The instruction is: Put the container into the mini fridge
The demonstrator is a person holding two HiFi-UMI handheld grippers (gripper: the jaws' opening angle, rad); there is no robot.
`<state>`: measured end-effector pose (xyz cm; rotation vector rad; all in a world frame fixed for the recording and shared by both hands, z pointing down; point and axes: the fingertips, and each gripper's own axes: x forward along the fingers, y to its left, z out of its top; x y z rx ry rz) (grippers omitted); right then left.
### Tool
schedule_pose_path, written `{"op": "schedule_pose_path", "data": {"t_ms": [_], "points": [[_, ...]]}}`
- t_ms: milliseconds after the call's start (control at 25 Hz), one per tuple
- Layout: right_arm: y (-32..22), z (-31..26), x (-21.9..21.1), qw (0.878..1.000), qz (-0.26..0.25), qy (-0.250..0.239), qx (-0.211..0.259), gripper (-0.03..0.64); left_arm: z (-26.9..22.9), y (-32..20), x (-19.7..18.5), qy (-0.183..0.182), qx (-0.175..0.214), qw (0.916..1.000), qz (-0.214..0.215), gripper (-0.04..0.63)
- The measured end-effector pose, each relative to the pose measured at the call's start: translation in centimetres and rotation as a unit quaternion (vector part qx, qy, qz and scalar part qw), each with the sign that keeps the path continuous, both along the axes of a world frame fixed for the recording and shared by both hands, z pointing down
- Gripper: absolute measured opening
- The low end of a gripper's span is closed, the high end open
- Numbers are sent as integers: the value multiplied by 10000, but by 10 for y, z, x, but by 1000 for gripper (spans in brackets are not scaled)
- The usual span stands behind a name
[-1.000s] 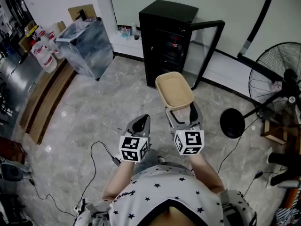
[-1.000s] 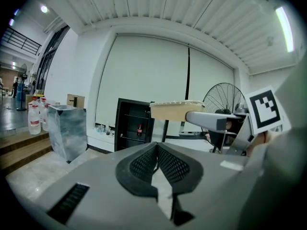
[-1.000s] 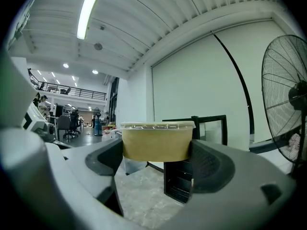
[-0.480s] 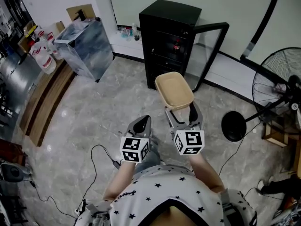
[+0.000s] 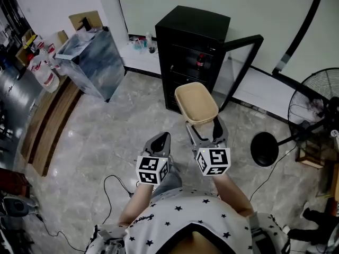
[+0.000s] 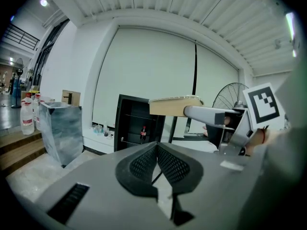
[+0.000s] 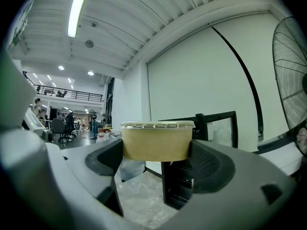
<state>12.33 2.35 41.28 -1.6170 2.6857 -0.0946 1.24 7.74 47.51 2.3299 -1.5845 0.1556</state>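
The right gripper pinches the container level, ready for the open mini fridge; the left gripper is pressed together, idle.

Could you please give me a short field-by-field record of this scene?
mini fridge: black, standing on the floor
door: swung open
bottle: upright on a shelf inside the mini fridge
right gripper: shut on the container
container: tan, lidded, held in the air in front of the mini fridge, not yet inside
left gripper: shut, empty
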Motion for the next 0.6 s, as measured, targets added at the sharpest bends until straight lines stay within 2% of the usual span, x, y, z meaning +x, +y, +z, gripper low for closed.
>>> {"op": "schedule_pose_path", "data": {"t_ms": [600], "points": [[-139, 2, -51, 9994, 302, 142, -7, 436, -1, -141, -53, 13, -58, 9994, 345, 12]]}}
